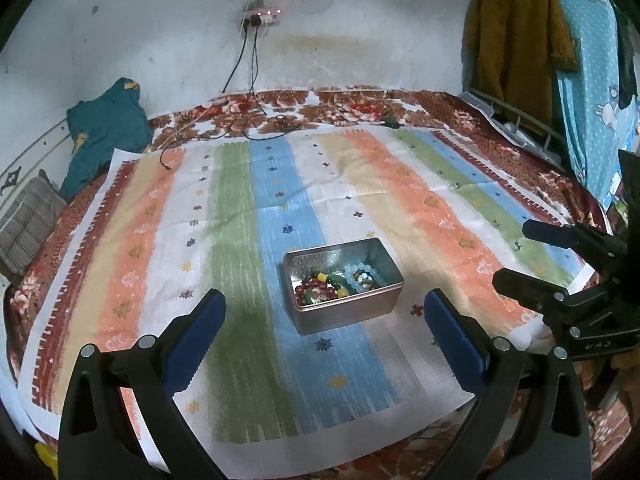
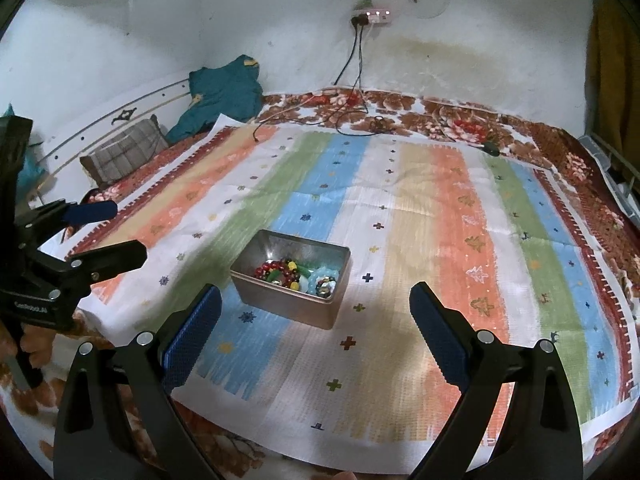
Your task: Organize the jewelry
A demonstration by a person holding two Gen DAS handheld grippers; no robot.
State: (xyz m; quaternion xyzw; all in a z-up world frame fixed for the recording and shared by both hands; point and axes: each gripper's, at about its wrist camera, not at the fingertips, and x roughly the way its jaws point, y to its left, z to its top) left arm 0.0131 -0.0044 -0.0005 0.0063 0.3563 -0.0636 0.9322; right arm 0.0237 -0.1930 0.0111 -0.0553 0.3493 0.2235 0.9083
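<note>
A silver metal tin (image 1: 345, 312) stands on the striped cloth (image 1: 240, 220). It holds several bead bracelets: dark red, green, yellow and pale blue ones (image 1: 340, 284). My left gripper (image 1: 326, 304) is open and empty, with the tin just beyond and between its blue pads. My right gripper (image 2: 316, 300) is open and empty, with the tin (image 2: 290, 306) slightly left of its middle and the bracelets (image 2: 298, 276) inside. The right gripper also shows at the right edge of the left wrist view (image 1: 516, 256), open. The left gripper shows at the left edge of the right wrist view (image 2: 116, 232), open.
The striped cloth (image 2: 440, 220) lies over a floral bedspread (image 1: 320, 106). Cables (image 1: 256, 120) trail from a wall socket (image 1: 262, 14) onto the bed's far side. A teal garment (image 1: 106, 128) and a grey pillow (image 1: 28, 224) lie at the far left. Clothes (image 1: 516, 28) hang at the right.
</note>
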